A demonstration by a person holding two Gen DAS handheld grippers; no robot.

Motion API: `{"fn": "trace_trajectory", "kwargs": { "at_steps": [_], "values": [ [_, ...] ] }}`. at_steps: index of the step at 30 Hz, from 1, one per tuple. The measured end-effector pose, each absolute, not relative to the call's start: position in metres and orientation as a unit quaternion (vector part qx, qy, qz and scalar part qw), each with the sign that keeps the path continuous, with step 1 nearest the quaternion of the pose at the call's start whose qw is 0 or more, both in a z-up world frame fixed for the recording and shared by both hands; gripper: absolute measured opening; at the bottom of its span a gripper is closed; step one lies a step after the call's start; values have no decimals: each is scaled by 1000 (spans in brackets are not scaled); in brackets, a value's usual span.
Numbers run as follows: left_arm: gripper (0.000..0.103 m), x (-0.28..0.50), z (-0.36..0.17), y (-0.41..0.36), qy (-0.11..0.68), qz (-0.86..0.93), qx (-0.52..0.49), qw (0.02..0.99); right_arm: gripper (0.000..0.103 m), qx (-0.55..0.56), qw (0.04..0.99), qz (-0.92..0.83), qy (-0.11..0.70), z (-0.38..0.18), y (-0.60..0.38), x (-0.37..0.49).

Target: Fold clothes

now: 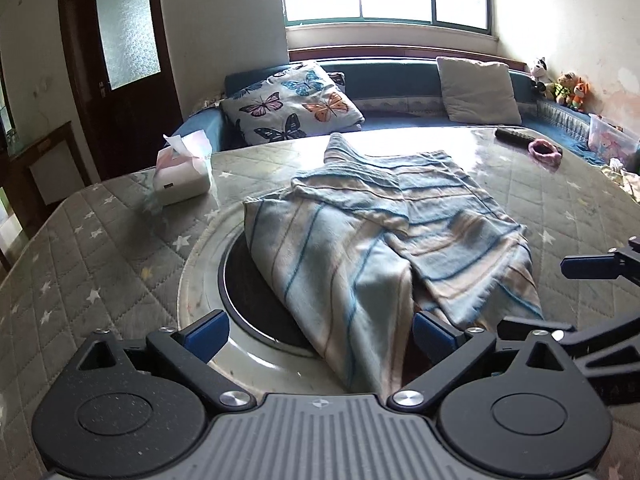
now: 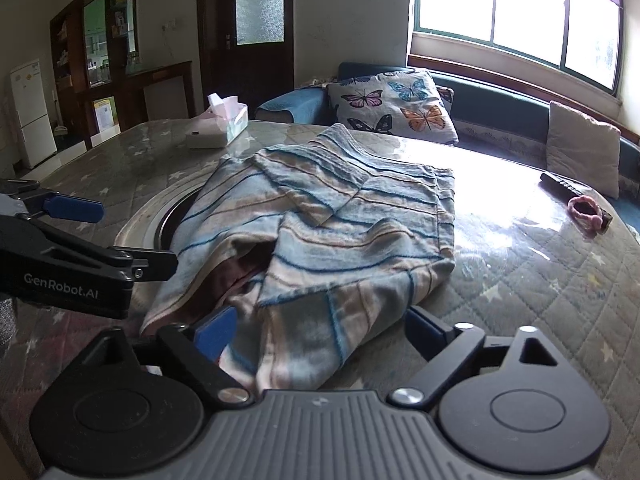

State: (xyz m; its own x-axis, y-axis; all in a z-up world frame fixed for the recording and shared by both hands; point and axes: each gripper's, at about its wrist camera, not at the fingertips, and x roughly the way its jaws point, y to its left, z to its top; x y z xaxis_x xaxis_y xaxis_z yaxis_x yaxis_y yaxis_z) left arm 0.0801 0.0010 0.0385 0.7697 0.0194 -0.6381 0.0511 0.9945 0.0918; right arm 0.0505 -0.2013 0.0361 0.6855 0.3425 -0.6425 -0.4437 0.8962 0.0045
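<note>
Both grippers, left gripper [image 1: 320,330] and right gripper [image 2: 322,330], gape wide, nothing clamped, straddling the striped garment's [image 1: 384,216] near edge, seemingly ready for another fold.

Each gripper is built of black linkage arms on a ribbed grey housing, flanked by two black round discs and joined by silver pivot screws; blue pads tip the fingers [image 1: 206,330]. White "GenRobot.AI" lettering is printed on the left gripper [image 2: 60,280]
</note>
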Motion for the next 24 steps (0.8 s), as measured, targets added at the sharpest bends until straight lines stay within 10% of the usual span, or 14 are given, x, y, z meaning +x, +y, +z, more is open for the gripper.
{"fn": "trace_trajectory", "kwargs": {
  "at_steps": [13, 21, 24],
  "values": [
    [89, 113, 38, 32, 351, 19, 43, 935, 57, -88, 890, 263, 361, 20, -158, 112],
    [84, 142, 46, 12, 341, -9, 65, 938, 5, -76, 883, 264, 380, 8, -153, 130],
    [83, 155, 49, -5, 337, -30, 76, 938, 4, -60, 890, 255, 373, 14, -167, 128]
  ]
}}
